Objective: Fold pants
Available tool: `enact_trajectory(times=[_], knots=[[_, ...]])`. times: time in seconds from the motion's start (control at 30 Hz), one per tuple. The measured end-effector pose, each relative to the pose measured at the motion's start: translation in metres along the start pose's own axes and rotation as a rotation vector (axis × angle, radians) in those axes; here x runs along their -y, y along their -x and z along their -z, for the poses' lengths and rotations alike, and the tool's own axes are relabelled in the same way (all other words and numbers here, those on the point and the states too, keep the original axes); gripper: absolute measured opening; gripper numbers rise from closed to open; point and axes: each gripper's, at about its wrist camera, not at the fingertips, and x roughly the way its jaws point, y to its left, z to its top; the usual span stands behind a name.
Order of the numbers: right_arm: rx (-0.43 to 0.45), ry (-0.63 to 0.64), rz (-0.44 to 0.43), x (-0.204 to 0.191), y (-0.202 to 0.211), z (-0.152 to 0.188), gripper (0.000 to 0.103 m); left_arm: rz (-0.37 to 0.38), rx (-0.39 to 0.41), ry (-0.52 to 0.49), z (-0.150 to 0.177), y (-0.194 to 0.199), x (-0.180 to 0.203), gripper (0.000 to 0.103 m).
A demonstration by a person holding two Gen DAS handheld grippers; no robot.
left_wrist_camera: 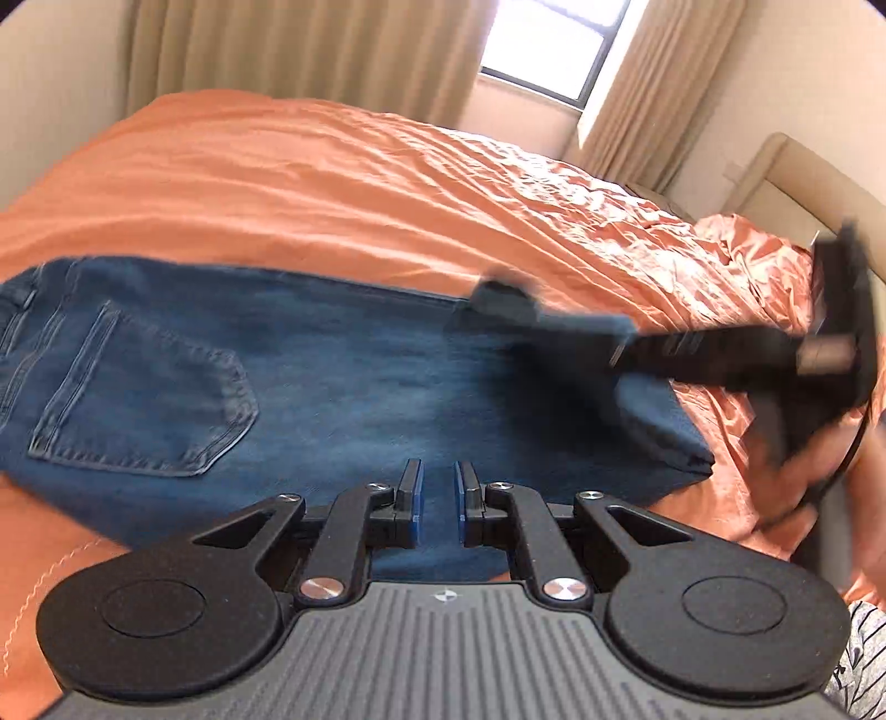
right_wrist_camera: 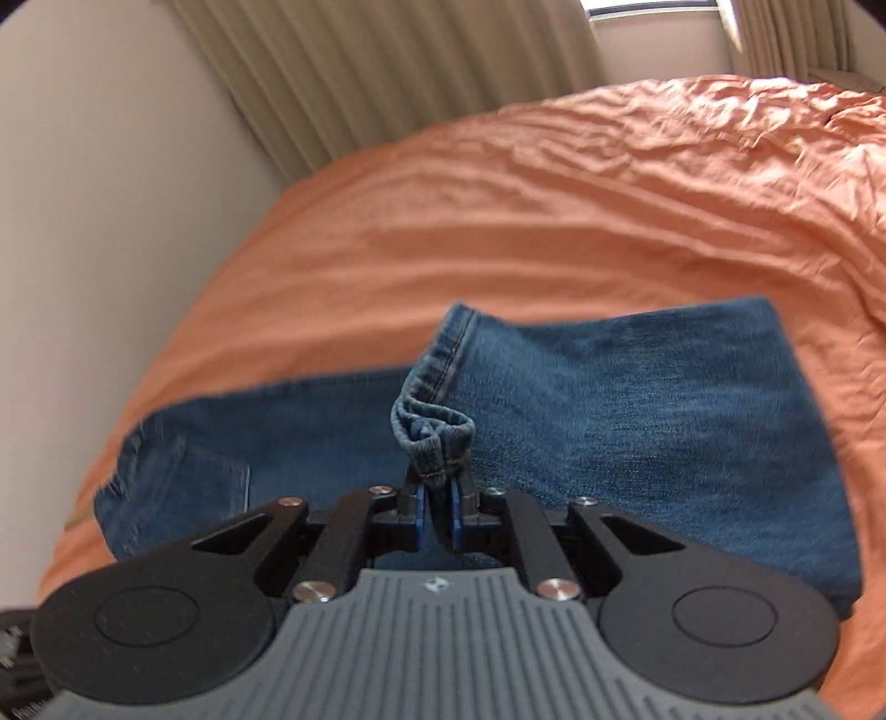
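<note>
Blue jeans (left_wrist_camera: 332,376) lie flat on the orange bedspread (left_wrist_camera: 332,183), back pocket (left_wrist_camera: 149,399) up at the left. My left gripper (left_wrist_camera: 438,487) hovers over their near edge, its jaws nearly together with only a narrow slit and nothing between them. My right gripper (left_wrist_camera: 501,302), blurred, reaches in from the right over the jeans with a leg end. In the right wrist view the right gripper (right_wrist_camera: 437,493) is shut on the bunched leg hem (right_wrist_camera: 432,437), and the lifted leg hangs above the rest of the jeans (right_wrist_camera: 637,421).
The bedspread (right_wrist_camera: 554,210) is wrinkled and stretches far behind the jeans. Beige curtains (left_wrist_camera: 288,55) and a window (left_wrist_camera: 548,50) stand behind the bed, a headboard (left_wrist_camera: 775,177) at the right. A hand (left_wrist_camera: 819,471) holds the right gripper. A pale wall (right_wrist_camera: 99,249) borders the bed.
</note>
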Motion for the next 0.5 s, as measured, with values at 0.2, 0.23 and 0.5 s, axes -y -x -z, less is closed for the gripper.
enact_trajectory(times=[0.2,0.23,0.5], knots=[[-0.077,0.039,0.028,-0.004,-0.038,0.033,0.026,0.056,-0.003,0.084,0.004,0.0,-0.025,0.025],[-0.079,0.039,0.015,-0.007,-0.039,0.034,0.033,0.074,-0.006,0.1,0.004,-0.003,-0.028,0.029],[-0.036,0.001,-0.032,0.009,0.003,0.024,0.042,0.181,-0.009,0.169,-0.018,-0.041,-0.02,0.047]])
